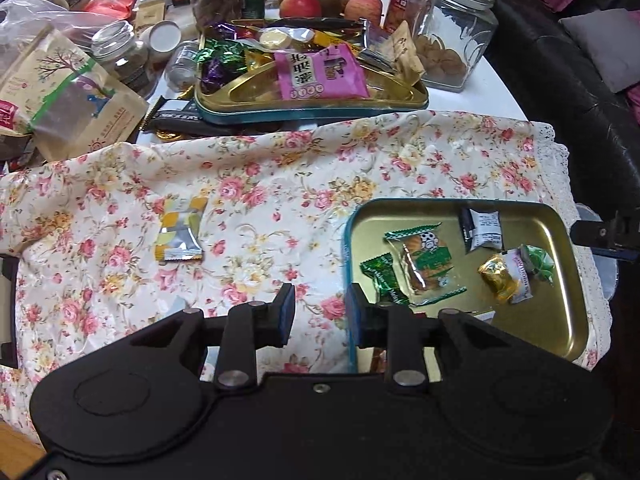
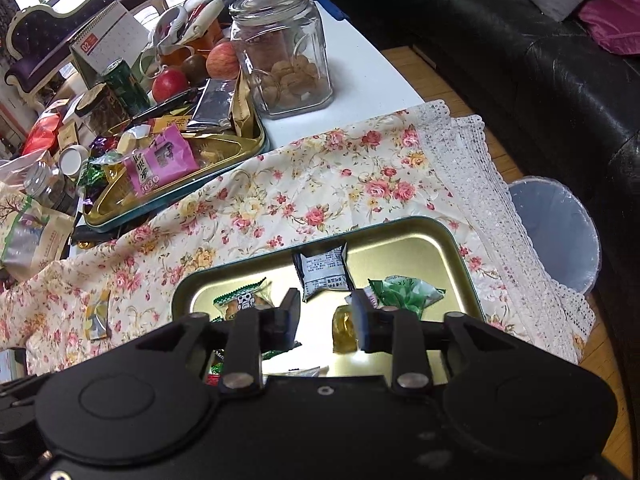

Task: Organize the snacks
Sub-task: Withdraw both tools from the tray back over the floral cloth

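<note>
A gold tin tray (image 1: pixel 560 320) lies on the floral cloth at the right and holds several wrapped snacks: a green cookie pack (image 1: pixel 426 260), a black-and-white pack (image 1: pixel 482 229), a gold candy (image 1: pixel 496 276). A yellow-and-silver snack packet (image 1: pixel 180 230) lies alone on the cloth to the left. My left gripper (image 1: pixel 320 314) is open and empty, over the tray's left rim. My right gripper (image 2: pixel 326 314) is open and empty, hovering above the same tray (image 2: pixel 452 248), near the gold candy (image 2: pixel 344 328) and black-and-white pack (image 2: pixel 322 274). The lone packet (image 2: pixel 98 316) shows at the left.
A second gold tray (image 1: pixel 312 98) full of snacks, with a pink packet (image 1: pixel 320 70), sits behind the cloth. A glass jar of walnuts (image 2: pixel 284 52), apples (image 1: pixel 300 4), cans, bags and small jars crowd the back. A bin (image 2: pixel 556 232) and black sofa stand at the right.
</note>
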Tool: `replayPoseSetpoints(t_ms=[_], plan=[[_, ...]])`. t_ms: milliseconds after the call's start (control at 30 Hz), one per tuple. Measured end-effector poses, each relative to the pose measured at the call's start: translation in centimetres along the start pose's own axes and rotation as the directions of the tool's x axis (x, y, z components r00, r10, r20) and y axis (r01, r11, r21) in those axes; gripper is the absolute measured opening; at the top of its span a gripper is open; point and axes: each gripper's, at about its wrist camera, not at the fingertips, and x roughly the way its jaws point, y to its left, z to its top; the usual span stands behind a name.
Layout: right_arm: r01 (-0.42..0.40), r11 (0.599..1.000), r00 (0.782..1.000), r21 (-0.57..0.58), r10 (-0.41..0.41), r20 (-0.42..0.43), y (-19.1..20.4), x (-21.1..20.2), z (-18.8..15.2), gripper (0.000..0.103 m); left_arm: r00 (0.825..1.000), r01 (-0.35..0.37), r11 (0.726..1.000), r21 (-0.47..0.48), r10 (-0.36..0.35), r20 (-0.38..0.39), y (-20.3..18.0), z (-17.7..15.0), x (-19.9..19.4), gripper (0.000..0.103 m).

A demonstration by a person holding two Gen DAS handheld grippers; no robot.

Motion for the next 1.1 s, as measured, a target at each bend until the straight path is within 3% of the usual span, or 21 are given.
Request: replayPoseSetpoints(t_ms=[233,400,567,1100], plan=[[-0.022,0.999,1.0,0.046,0.022,0.0,-0.1,-0.6,0.3,0.033,0.998,-0.061,0.998,0.015,0.061,0.024,1.0,-0.2,-0.5,0.038],[-0.031,0.999,0.999,0.021,0.031,-0.005,1.2,-0.7,0.2,0.034,0.995,-0.093,0.995,0.02,0.092,0.026,2.0,-0.3,-0.4,0.045],[-0.028,1.0,0.999,-0.003,0.028,-0.024,2.6,-0.1,0.2,0.036,0.991,-0.135,0.991,0.013,0.135,0.022,3.1,-0.5,-0.2,0.046],[-0.036,0.996,0.997,-0.081,0.03,-0.074,9.4,3.1,0.4,0.037,0.977,-0.21,0.97,-0.119,0.211,-0.008,9.6,-0.1,-0.2,0.047]])
